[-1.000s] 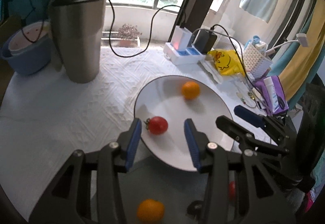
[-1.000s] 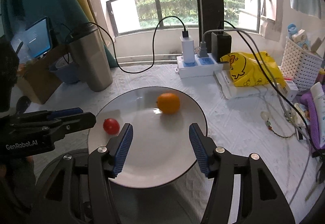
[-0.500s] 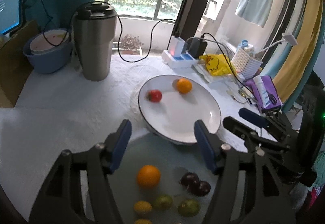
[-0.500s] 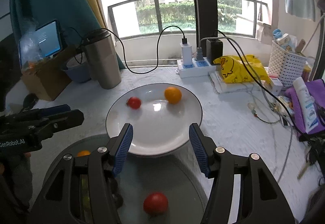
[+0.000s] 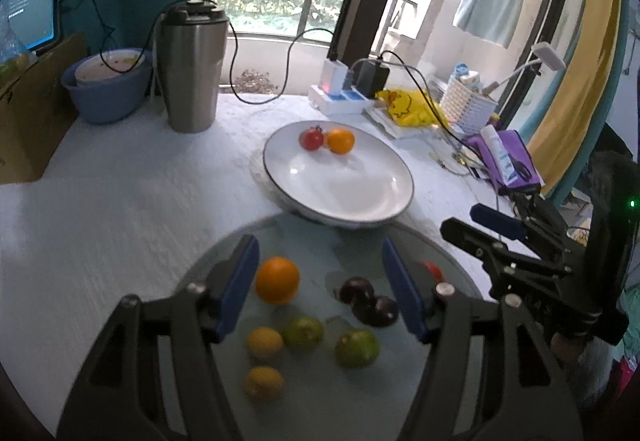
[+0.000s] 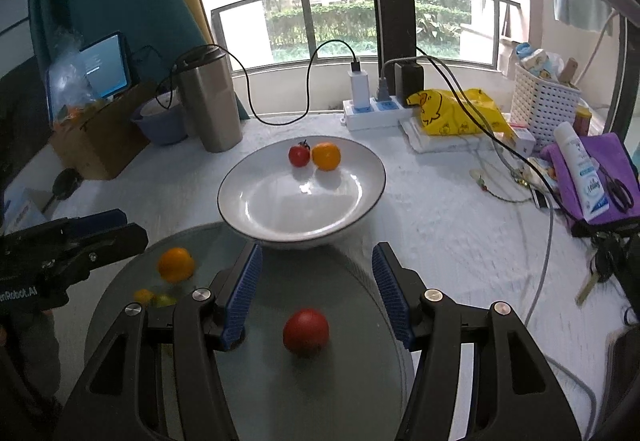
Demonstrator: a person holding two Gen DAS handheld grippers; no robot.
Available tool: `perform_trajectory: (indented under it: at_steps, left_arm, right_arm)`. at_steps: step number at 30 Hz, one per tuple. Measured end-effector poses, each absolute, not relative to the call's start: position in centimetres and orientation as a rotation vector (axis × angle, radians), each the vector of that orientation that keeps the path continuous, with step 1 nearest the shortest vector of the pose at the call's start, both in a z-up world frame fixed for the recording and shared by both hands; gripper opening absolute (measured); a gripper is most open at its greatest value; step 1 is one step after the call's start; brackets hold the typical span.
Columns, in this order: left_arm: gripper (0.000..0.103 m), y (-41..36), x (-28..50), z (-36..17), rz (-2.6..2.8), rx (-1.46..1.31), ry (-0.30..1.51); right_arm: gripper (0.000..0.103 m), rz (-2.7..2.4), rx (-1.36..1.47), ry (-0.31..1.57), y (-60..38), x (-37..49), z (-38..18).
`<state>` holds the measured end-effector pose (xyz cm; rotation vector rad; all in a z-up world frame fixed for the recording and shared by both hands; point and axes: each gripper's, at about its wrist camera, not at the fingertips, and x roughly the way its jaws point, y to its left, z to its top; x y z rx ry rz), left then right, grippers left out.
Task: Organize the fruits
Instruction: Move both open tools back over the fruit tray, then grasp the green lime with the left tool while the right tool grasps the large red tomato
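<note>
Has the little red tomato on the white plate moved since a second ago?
Yes. The tomato rolled across the white plate toward the far rim, and now touches the orange.

White plate (image 5: 402,183): 1 small tomato (image 5: 311,139), 1 orange (image 5: 340,141).

Glass tray (image 5: 360,241): 1 orange (image 5: 277,279), 2 yellow lemons (image 5: 264,343) (image 5: 264,383), 2 green citrus fruits (image 5: 303,333) (image 5: 356,348), 2 dark plums (image 5: 356,289) (image 5: 383,311), 1 red tomato (image 6: 306,331).

Also 1 steel tumbler (image 5: 193,71), 1 blue basin (image 5: 106,97).

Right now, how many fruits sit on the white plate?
2: a small red tomato and an orange, touching, at the far side of the white plate. None looks hidden.
</note>
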<state>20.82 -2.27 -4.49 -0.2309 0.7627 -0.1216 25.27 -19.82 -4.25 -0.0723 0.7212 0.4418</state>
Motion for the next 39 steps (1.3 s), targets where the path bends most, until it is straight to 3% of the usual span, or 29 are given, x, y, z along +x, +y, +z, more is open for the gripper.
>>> perform_trajectory:
  at_steps: [26, 28, 39]
  left_arm:
    - [0.064, -6.3, 17.4, -8.5, -0.149, -0.225, 0.839]
    - [0.055, -6.5, 17.5, -8.6, -0.151, -0.22, 0.851]
    - [0.048, -7.0, 17.9, -9.6, -0.133, -0.195, 0.896]
  right_arm:
    - [0.06, 0.508, -0.059, 0.804, -20.9, 22.7, -8.7]
    - [0.06, 0.514, -0.056, 0.813, -20.8, 22.8, -8.8]
    - [0.048, 0.535, -0.059, 0.872, -20.3, 23.6, -9.6]
